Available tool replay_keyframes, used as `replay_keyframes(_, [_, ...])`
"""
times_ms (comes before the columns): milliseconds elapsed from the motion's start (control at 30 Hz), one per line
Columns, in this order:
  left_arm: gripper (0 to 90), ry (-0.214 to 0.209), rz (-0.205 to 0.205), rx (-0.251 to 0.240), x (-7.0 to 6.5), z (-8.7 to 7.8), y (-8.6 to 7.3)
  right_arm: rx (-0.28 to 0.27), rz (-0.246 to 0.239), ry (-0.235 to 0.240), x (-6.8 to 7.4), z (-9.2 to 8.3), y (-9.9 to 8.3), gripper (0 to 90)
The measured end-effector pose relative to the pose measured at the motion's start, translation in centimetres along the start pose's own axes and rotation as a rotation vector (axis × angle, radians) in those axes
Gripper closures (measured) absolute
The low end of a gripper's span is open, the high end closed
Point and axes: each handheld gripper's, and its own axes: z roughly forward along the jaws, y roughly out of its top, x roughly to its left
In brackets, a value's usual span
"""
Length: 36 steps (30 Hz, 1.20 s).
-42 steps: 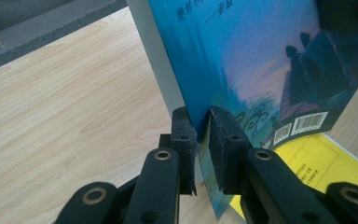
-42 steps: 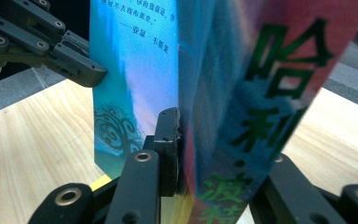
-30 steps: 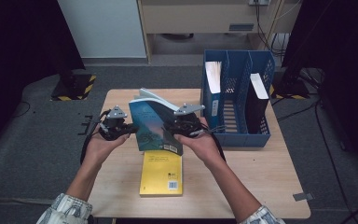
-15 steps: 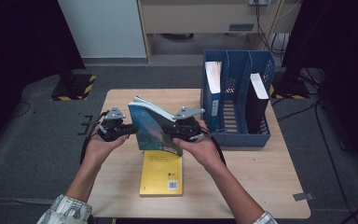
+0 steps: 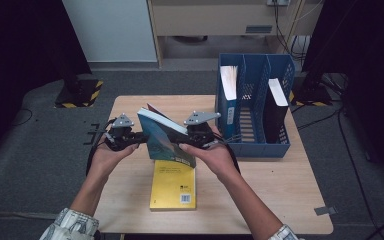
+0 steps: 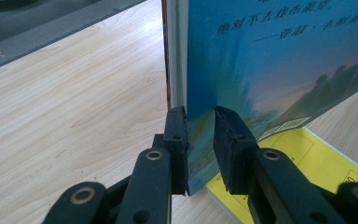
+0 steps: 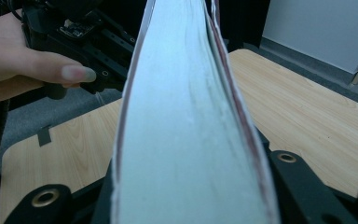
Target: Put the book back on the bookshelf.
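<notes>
Both grippers pinch the blue book [image 5: 166,136], left gripper [image 5: 130,137] at its lower edge, right gripper [image 5: 200,136] across its page block, both having just loosened slightly. The book now tilts lower over the yellow book [image 5: 174,187] than a second ago.

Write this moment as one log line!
left gripper: shut on blue book | right gripper: shut on blue book | yellow book: on table

Yellow book [image 5: 173,184], blue file rack [image 5: 254,107], table [image 5: 290,185]

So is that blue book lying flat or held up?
Held up: the blue book stands tilted on edge above the yellow book.
</notes>
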Motion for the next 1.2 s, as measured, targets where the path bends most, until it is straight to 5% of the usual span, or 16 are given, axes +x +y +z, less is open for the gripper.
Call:
replay_keyframes(333, [72.6, -0.001, -0.009, -0.016, 0.0, 0.1, -0.3, -0.004, 0.0, -0.015, -0.2, 0.6, 0.0, 69.3])
replay_keyframes(500, [52.7, 0.047, -0.029, -0.029, -0.3, 0.5, -1.9, -0.003, -0.012, -0.025, -0.4, 0.6, 0.1, 70.9])
replay_keyframes(733, [32.4, 0.116, -0.045, 0.042, -1.3, 1.9, -6.5, 0.007, -0.013, -0.047, -0.7, 0.6, 0.4, 72.9])
replay_keyframes(967, [13.2, 0.149, -0.098, 0.079, -0.5, 2.6, -9.2, -0.005, 0.125, -0.064, -2.3, 0.9, 1.0, 74.1])
replay_keyframes(1200, [8.0, 0.14, -0.146, 0.124, 1.3, 3.5, -11.3, -0.01, 0.213, -0.088, -3.2, 0.5, 1.6, 74.2])
